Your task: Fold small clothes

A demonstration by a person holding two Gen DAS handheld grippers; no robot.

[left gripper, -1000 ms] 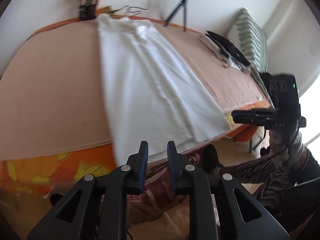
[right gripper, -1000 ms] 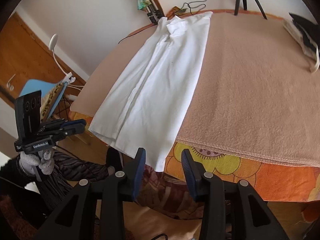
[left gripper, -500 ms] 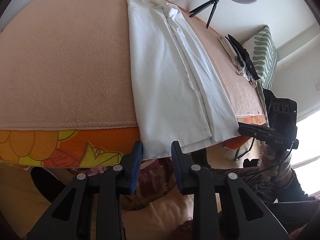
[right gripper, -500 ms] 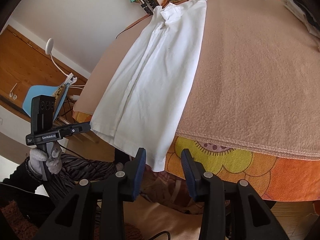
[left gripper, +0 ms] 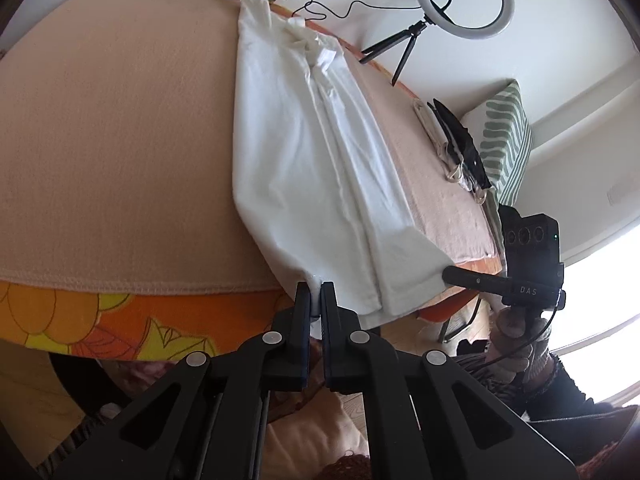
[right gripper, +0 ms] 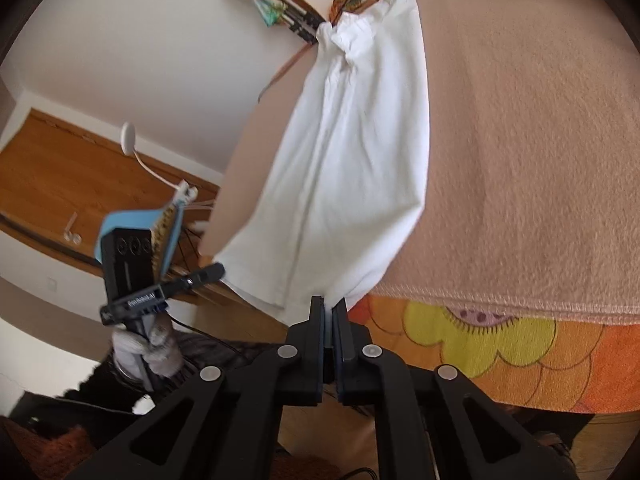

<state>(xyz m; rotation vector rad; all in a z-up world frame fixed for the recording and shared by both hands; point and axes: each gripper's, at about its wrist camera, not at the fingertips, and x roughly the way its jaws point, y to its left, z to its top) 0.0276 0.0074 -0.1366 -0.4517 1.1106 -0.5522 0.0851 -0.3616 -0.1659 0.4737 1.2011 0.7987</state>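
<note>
A long white garment (left gripper: 316, 172) lies lengthwise on a peach blanket (left gripper: 112, 140), its hem hanging over the near edge. My left gripper (left gripper: 315, 292) is shut on the hem's left corner. My right gripper (right gripper: 329, 308) is shut on the hem's right corner of the same garment (right gripper: 352, 168). Each gripper shows in the other's view: the right one (left gripper: 452, 274) at the hem's far corner, the left one (right gripper: 218, 269) likewise. The cloth near both corners is pulled up into small peaks.
The blanket (right gripper: 520, 160) covers an orange flowered sheet (left gripper: 100, 316). A ring light on a tripod (left gripper: 460, 0) stands at the far edge. A pile of dark and pale clothes (left gripper: 456, 144) and a green striped cushion (left gripper: 504, 136) lie to the right. A wooden door (right gripper: 60, 184) is at left.
Both grippers moved forward to the hanging hem and closed on its two corners; earlier they were open and short of the cloth.
</note>
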